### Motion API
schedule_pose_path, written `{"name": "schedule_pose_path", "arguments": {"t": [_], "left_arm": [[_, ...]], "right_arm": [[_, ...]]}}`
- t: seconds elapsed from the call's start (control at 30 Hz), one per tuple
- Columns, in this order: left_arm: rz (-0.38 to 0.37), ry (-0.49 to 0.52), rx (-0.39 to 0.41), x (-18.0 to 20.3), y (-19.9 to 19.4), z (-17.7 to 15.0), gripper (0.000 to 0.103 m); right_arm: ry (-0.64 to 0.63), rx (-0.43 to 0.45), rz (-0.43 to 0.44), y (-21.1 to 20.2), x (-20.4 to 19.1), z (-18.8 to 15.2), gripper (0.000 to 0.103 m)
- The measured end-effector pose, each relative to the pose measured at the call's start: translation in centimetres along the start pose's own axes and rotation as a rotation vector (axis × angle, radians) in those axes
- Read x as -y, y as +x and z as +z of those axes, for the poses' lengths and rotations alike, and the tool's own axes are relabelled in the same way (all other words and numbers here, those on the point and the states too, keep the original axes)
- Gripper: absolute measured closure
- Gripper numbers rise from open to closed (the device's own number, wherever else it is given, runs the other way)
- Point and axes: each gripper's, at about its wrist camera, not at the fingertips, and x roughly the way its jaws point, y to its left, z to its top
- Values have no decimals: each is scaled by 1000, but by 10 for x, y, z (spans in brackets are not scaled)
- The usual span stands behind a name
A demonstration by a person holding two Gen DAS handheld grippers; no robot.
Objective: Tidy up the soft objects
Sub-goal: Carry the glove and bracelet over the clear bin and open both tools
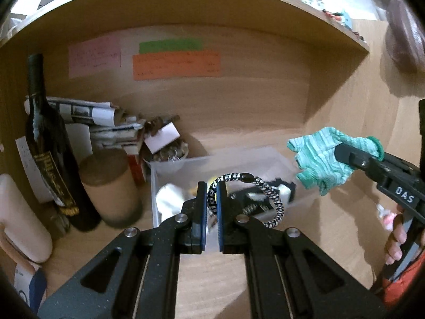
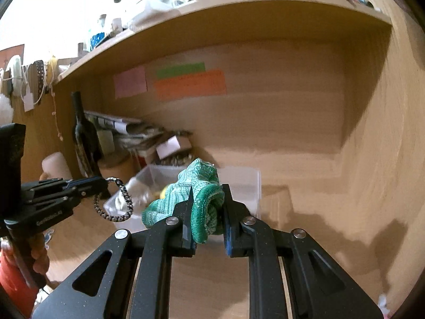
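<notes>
My left gripper (image 1: 211, 195) is shut on a black-and-white braided cord loop (image 1: 268, 196) and holds it above a clear plastic bin (image 1: 170, 166) on the wooden desk. The bin holds a white soft item (image 1: 168, 199) and dark items. My right gripper (image 2: 207, 207) is shut on a green-and-white knit glove (image 2: 202, 186) by its cuff, above the bin's right side. In the left wrist view the glove (image 1: 318, 159) hangs at the right, held by the right gripper (image 1: 345, 156). In the right wrist view the left gripper (image 2: 102, 183) and the cord (image 2: 119, 202) show at the left.
A dark wine bottle (image 1: 47, 143), a brown cylinder (image 1: 111, 186), stacked newspapers (image 1: 87, 117) and a bowl of small items (image 1: 170, 154) crowd the desk's left back. Coloured paper notes (image 1: 175, 63) hang on the back panel. A shelf (image 1: 186, 2) runs overhead.
</notes>
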Motion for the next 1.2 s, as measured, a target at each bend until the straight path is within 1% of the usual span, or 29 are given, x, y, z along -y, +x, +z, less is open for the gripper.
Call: {"name": "schedule_pose_path", "arguments": {"t": [0.13,0.23,0.33,0.43,0.5,0.67,0.73,0.8,0.83,0.9,0.97,1.0,1.03,1.1,1.17,1.2], "left_arm": [[-22,-26,-17,-5,16,4,98],[-3,-31,-35,-6,33,4,98],[4,-21,-66,-3,50,2,98],[14,-5,-98,0,64,-3,98],[2,-7,-120,1,72,-7,98],[-2,-9,-167,0,87,-15,97],[-6,-12,-184,-1,91,-17,97],[-11,-19,-188,-2,90,-18,97],[-14,-22,-193,-2,90,-19,97],[-22,-32,-198,-4,87,-19,96],[-33,-38,-201,-5,87,-19,95],[-37,-40,-201,-5,84,-19,94],[-38,-39,-198,-5,82,-18,91],[-38,-34,-186,-4,74,-17,85],[-35,-25,-166,-2,63,-16,77],[-33,-19,-152,0,57,-14,75]], "right_arm": [[-5,19,9,9,-1,11,90],[-3,3,24,25,-4,13,90],[-2,-31,21,42,-6,9,90],[18,-90,30,62,-1,3,89],[34,-127,36,74,4,-1,89],[45,-221,14,95,12,-14,89],[31,-241,-4,98,12,-17,87],[5,-237,-29,97,10,-19,86],[-8,-235,-43,98,8,-20,85],[-27,-230,-57,95,7,-20,76],[-33,-222,-71,92,7,-20,58],[-34,-215,-78,91,8,-19,55],[-35,-206,-84,90,8,-18,52],[-34,-189,-90,86,8,-16,51],[-29,-177,-87,83,8,-14,49],[-28,-170,-86,81,8,-12,49]]}}
